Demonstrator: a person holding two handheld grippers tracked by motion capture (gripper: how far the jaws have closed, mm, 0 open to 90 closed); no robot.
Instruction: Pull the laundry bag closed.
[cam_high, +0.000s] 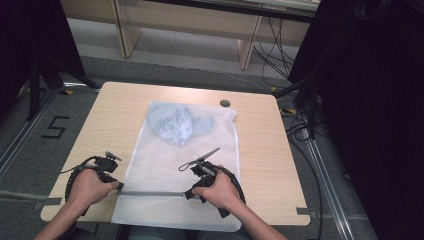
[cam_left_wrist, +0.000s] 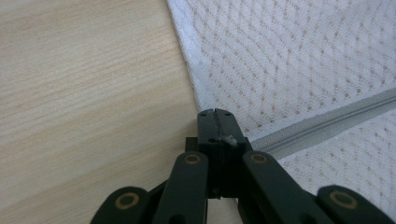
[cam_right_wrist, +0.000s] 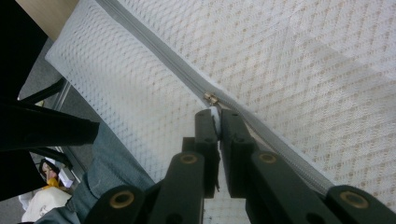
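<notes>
Lying flat, mesh bag (cam_high: 176, 170) lengthwise front-to-back, zipper (cam_high: 150, 193) crosswise

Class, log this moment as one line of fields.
left gripper: shut on bag edge | right gripper: shut on zip pull | zip: part closed | cloth: inside bag

Right gripper (cam_right_wrist: 217, 119) fingers pinched on, apparently, the zipper pull (cam_right_wrist: 214, 112), white mesh bag (cam_right_wrist: 299, 60) beneath

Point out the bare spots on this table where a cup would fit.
Bare wood runs along the table right of the mesh bag, and left of it above the left tool. The near edge by both hands is crowded.
</notes>
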